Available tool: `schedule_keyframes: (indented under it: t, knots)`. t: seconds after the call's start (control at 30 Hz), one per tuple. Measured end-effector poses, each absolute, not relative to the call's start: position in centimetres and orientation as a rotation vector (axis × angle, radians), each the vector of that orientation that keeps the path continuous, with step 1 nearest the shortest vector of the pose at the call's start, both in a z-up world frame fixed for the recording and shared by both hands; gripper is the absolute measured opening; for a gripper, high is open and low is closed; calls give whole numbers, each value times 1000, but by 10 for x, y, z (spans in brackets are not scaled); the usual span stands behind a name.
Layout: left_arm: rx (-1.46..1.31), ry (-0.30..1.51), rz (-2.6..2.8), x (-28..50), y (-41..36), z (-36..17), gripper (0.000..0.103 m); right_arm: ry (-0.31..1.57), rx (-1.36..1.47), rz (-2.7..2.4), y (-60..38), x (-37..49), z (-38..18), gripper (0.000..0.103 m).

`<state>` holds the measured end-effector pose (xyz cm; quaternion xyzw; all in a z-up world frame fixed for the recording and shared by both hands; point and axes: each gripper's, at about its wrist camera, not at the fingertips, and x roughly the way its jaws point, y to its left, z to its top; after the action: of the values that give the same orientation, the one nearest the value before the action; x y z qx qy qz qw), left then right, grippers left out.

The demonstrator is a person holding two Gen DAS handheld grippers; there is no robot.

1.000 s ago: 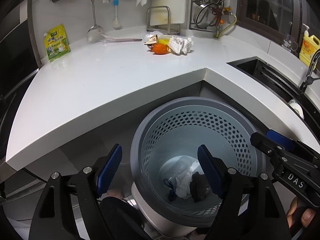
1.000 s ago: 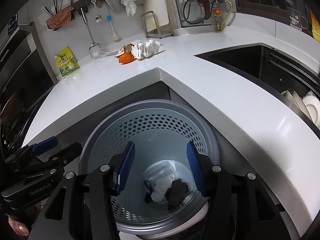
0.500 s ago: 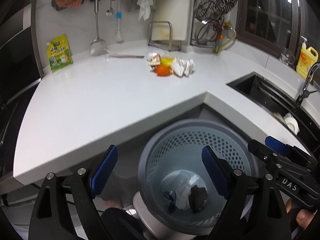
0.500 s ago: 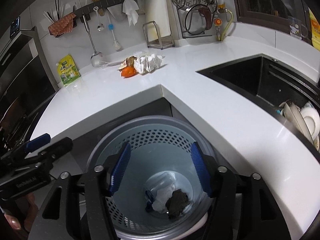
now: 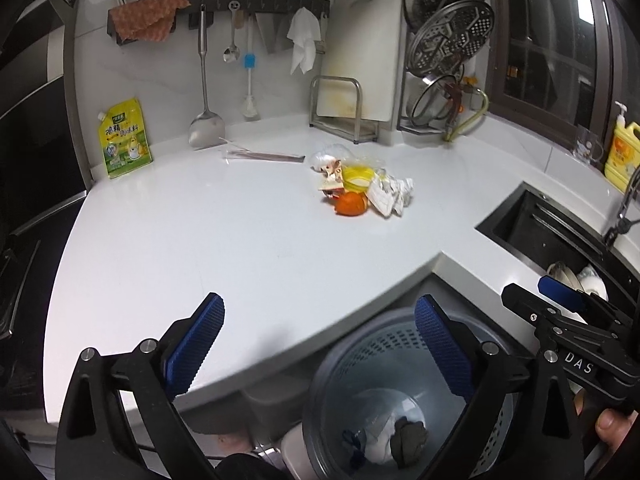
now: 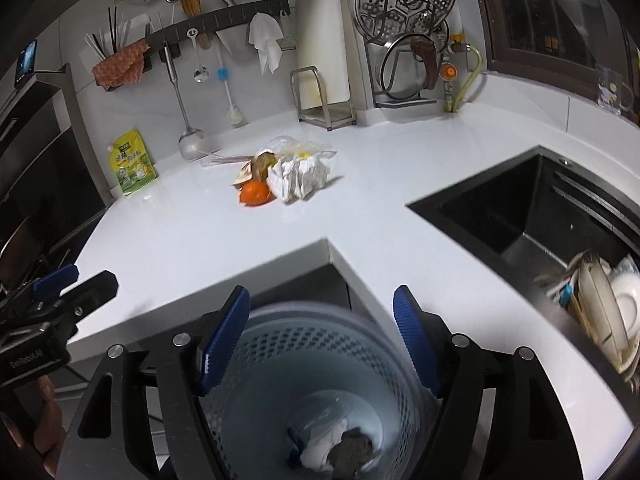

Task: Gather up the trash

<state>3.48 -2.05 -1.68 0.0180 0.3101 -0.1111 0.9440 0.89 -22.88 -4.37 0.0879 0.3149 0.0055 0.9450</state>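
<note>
A pile of trash lies at the back of the white counter: an orange peel [image 5: 350,203], crumpled white paper [image 5: 390,194], a yellow wrapper [image 5: 357,176] and clear plastic. It also shows in the right wrist view, with the peel [image 6: 254,193] and paper [image 6: 301,176]. A grey perforated bin [image 5: 352,356] stands on the floor below the counter corner, with white and dark scraps [image 6: 340,452] at its bottom. My left gripper [image 5: 320,344] is open and empty above the counter edge. My right gripper [image 6: 320,340] is open and empty over the bin [image 6: 280,344].
A black sink [image 6: 520,208] with dishes [image 6: 604,304] lies to the right. A yellow pouch [image 5: 125,138], a spatula [image 5: 205,128], wrapped chopsticks [image 5: 264,155] and a cutting-board rack [image 5: 340,112] stand along the back wall. A yellow soap bottle [image 5: 622,148] is far right.
Both grippers have risen and tilted up from over the bin toward the counter. The bin has dropped lower in both views and the trash pile looks closer.
</note>
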Motion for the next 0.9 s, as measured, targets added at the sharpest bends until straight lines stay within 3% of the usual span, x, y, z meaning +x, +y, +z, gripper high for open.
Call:
schedule_keyframes:
  t: [0.47,0.9]
  knots:
    - [2,642,-137,115,-14,-3,95,657,105,59,-231,88,-24,72]
    - [-10,722,-113,180,-20,-23,95,745,168,135,-229,174,-36,72]
